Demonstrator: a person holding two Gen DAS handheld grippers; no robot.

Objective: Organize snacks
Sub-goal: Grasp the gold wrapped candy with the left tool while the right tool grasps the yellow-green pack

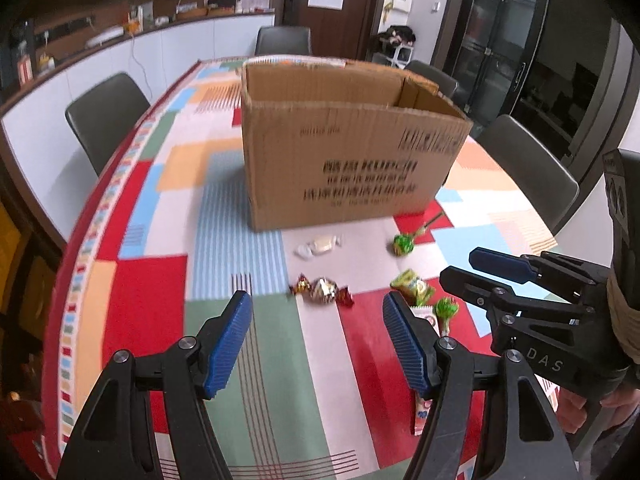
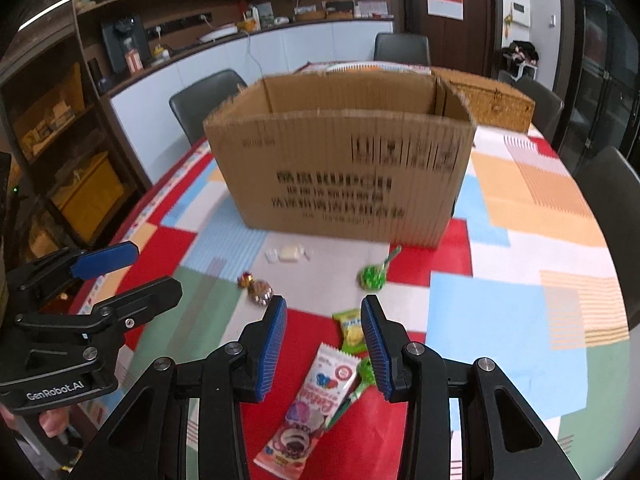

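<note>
An open-topped cardboard box (image 1: 352,152) (image 2: 344,176) stands on the patchwork tablecloth. Loose snacks lie in front of it. There is a white wrapped candy (image 1: 320,245) (image 2: 290,253), a gold foil candy (image 1: 322,290) (image 2: 260,290), a green lollipop (image 1: 403,243) (image 2: 372,276) and a green-yellow packet (image 1: 412,286) (image 2: 352,330). A second green lollipop (image 2: 364,372) rests on a pink packet (image 2: 308,408). My left gripper (image 1: 316,300) hangs open above the cloth just short of the gold candy. My right gripper (image 2: 324,304) is open over the pink packet, holding nothing.
Dark chairs (image 1: 104,116) (image 2: 608,200) ring the table. A woven basket (image 2: 492,100) sits behind the box's right corner. The table's left edge (image 1: 80,248) curves close to my left gripper. The two grippers are side by side, and a hand (image 1: 576,408) holds the right one.
</note>
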